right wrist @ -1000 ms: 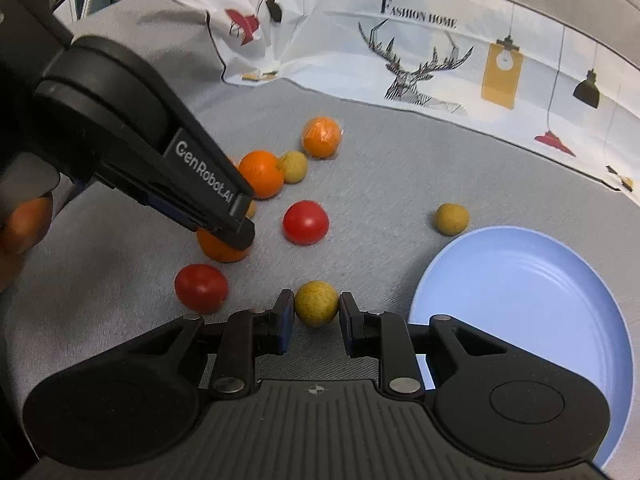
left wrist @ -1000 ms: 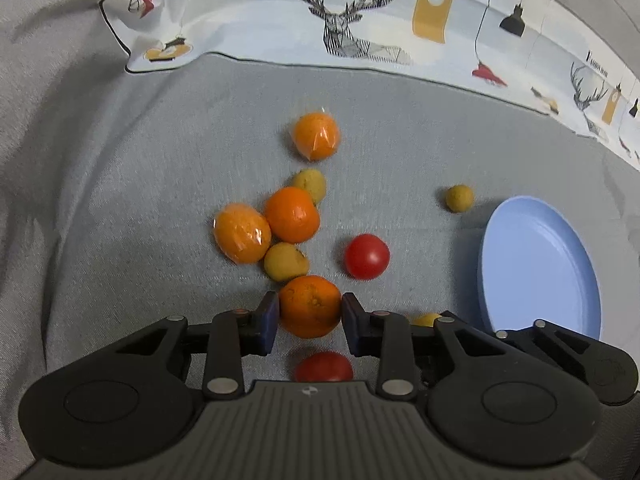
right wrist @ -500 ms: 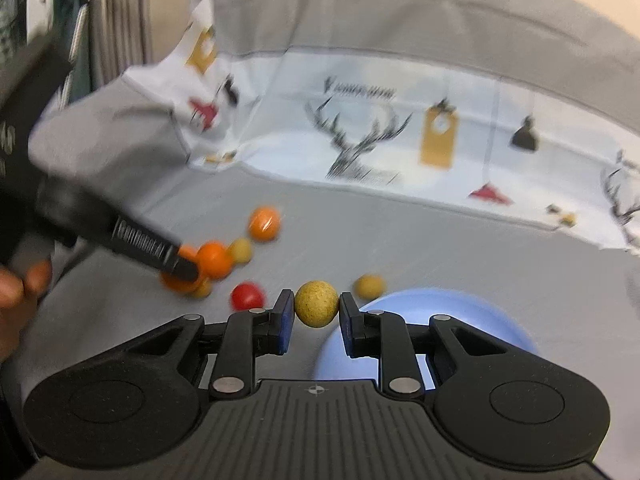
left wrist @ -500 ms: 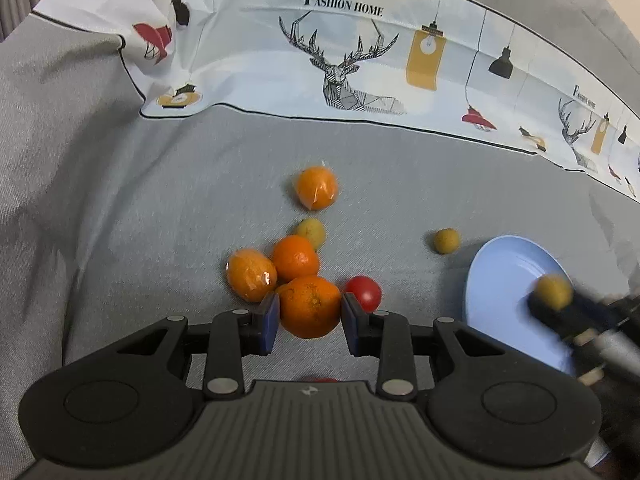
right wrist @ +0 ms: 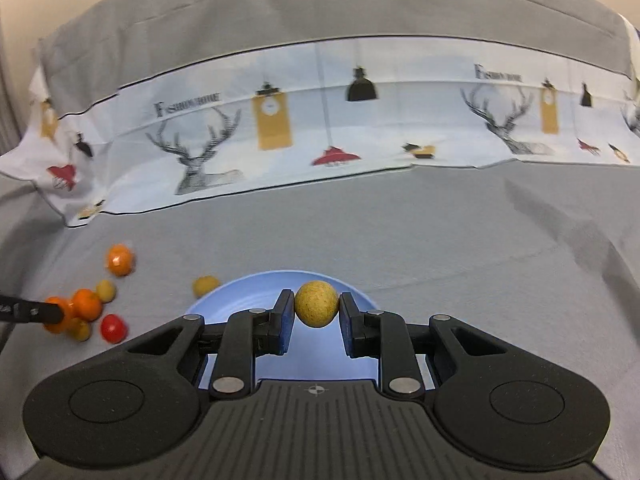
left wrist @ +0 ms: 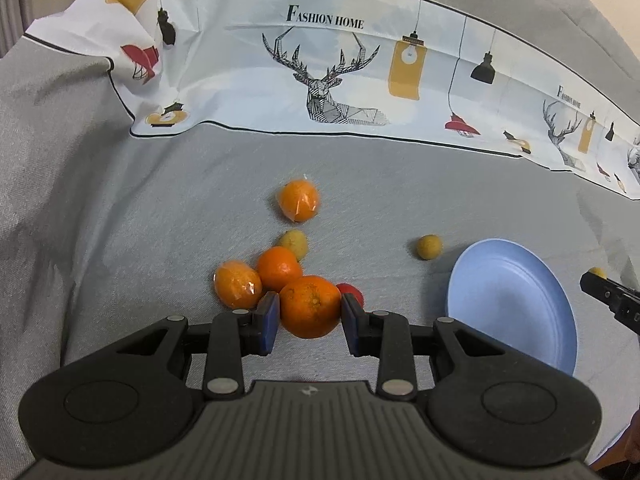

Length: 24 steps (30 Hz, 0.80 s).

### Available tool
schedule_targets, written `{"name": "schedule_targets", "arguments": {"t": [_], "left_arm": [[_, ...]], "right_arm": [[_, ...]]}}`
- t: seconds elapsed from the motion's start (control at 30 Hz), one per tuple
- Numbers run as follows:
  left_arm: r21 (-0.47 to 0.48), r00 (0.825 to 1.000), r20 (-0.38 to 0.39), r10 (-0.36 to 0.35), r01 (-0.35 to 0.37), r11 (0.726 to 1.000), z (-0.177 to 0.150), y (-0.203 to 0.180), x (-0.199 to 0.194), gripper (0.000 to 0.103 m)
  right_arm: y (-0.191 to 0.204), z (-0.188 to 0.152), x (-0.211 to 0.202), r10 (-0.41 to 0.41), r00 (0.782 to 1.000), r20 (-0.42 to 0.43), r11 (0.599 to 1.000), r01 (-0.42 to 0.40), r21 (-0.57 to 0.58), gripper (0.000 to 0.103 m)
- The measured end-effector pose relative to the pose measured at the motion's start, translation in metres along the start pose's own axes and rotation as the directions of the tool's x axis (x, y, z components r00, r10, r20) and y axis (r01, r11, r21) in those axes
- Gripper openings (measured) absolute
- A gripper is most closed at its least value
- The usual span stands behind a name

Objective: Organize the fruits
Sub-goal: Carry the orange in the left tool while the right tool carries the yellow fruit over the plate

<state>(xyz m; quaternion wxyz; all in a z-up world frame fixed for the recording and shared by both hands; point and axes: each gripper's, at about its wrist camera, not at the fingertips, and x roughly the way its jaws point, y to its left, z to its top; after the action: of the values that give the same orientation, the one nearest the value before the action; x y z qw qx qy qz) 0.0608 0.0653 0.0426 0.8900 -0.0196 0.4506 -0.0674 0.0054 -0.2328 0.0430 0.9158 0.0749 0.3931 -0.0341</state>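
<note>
Your left claw is clamped on an orange, both pads pressed to its sides, lifted just above the fruit pile on the grey cloth. Behind it sit a bare orange, two plastic-wrapped oranges, a yellow-brown fruit and a red tomato, mostly hidden. Your right claw is closed on a small yellow-brown fruit, held over the far part of the blue plate. Another such fruit lies just left of the plate's rim.
</note>
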Motion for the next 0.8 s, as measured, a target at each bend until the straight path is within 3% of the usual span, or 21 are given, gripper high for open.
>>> {"name": "schedule_targets", "arguments": {"t": [0.17,0.33,0.47,0.53,0.8], "left_arm": [[0.03,1.0,0.002,-0.02,0.02,0.999,-0.003,-0.014,-0.001,0.037],[0.104,0.995,0.003,-0.096,0.095,0.99,-0.016,-0.053,-0.005,0.037],[0.262,0.975,-0.016,-0.223,0.219,0.94,-0.027,-0.097,-0.006,0.037],[0.316,0.971,-0.018,-0.237,0.23,0.92,-0.031,-0.11,-0.002,0.037],[0.338,0.96,-0.087,-0.267,0.281,0.898,-0.034,-0.119,0.019,0.037]], "right_arm": [[-0.005,0.001,0.004,-0.037,0.999,-0.032,0.999,0.037,-0.002,0.025],[-0.013,0.011,-0.002,-0.05,0.998,-0.034,0.998,0.051,0.021,0.025],[-0.016,0.012,-0.007,-0.048,0.997,-0.056,0.997,0.051,0.05,0.025],[-0.013,0.012,-0.005,-0.046,0.996,-0.075,0.998,0.05,0.042,0.025],[0.005,0.007,0.01,-0.053,0.984,-0.168,0.998,0.055,0.003,0.025]]}}
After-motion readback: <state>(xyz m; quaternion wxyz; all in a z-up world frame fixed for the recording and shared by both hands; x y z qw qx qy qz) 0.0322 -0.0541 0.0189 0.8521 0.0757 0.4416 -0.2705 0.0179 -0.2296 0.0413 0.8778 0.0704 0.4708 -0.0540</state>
